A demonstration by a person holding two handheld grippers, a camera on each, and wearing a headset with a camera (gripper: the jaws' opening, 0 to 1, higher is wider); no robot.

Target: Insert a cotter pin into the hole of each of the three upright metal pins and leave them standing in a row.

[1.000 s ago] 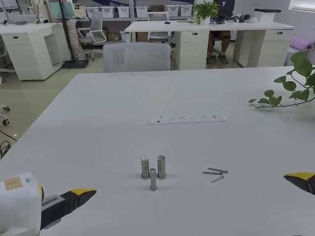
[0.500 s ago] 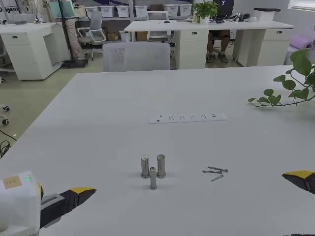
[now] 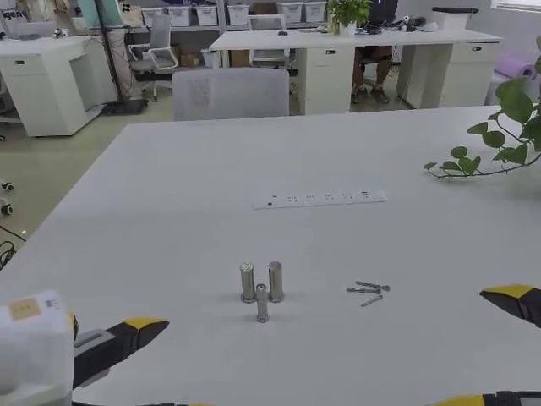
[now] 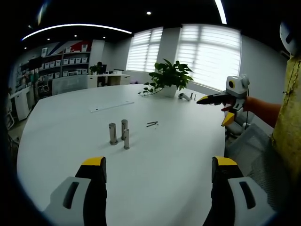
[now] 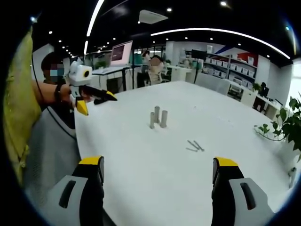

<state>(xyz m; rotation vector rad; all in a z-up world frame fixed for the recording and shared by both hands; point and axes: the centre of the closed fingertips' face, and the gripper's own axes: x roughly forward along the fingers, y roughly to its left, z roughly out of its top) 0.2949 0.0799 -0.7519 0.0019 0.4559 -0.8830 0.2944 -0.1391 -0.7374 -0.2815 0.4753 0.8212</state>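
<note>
The three metal pins (image 3: 260, 292) stand clustered on the tabletop (image 3: 338, 144), with the cotter pins (image 3: 368, 293) lying near on their right, and since the left gripper (image 4: 159, 162) and right gripper (image 5: 157, 162) hold their fingers wide apart (both empty), a clumsy reach could topple the close-set pins or scatter the thin cotter pins.

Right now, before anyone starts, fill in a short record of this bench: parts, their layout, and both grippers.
metal pins: three, upright, clustered in a triangle, not a row
cotter pins: loose on the table, right of the metal pins in the head view
left gripper: open, empty
right gripper: open, empty
power strip: flat on the table, beyond the pins
</note>
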